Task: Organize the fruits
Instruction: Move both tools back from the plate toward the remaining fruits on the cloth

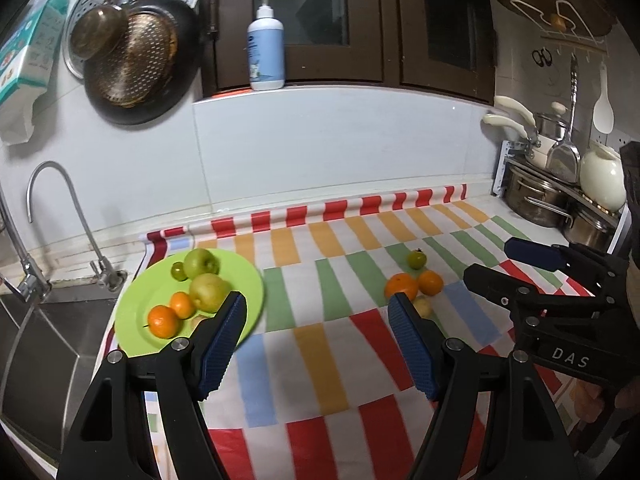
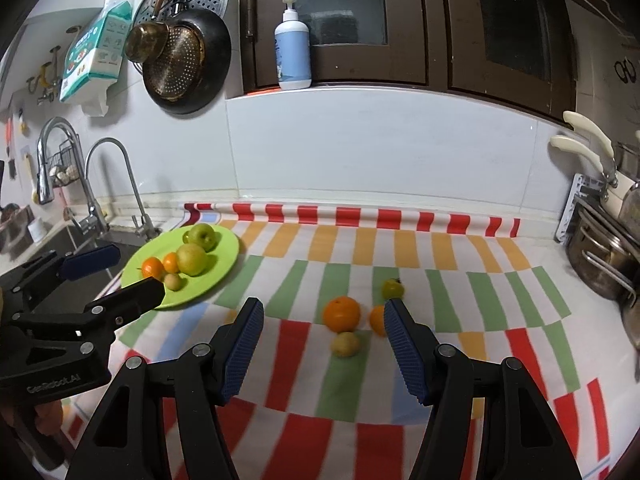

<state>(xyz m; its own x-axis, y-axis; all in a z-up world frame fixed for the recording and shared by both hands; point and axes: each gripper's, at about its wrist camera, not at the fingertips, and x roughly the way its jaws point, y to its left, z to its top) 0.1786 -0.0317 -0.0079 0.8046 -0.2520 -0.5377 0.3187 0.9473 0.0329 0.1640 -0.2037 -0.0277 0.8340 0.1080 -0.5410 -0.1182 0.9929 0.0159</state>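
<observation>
A green plate [image 1: 244,272] [image 2: 224,252] at the left of the striped cloth holds two green apples, two small oranges, a small green fruit and a pale one. Loose on the cloth lie a large orange [image 2: 341,313] [image 1: 401,286], a smaller orange [image 2: 376,320] [image 1: 430,282], a pale yellow fruit [image 2: 345,344] [image 1: 423,306] and a small green fruit [image 2: 392,289] [image 1: 417,259]. My left gripper [image 1: 318,312] hovers open between plate and loose fruit, empty. My right gripper [image 2: 324,320] is open just short of the loose fruit, holding nothing.
A sink [image 1: 48,344] with two taps lies left of the plate. Pots [image 1: 536,200] and a white jar [image 1: 602,178] stand on a rack at the right. Pans hang on the tiled wall; a soap bottle [image 1: 265,50] stands on the ledge.
</observation>
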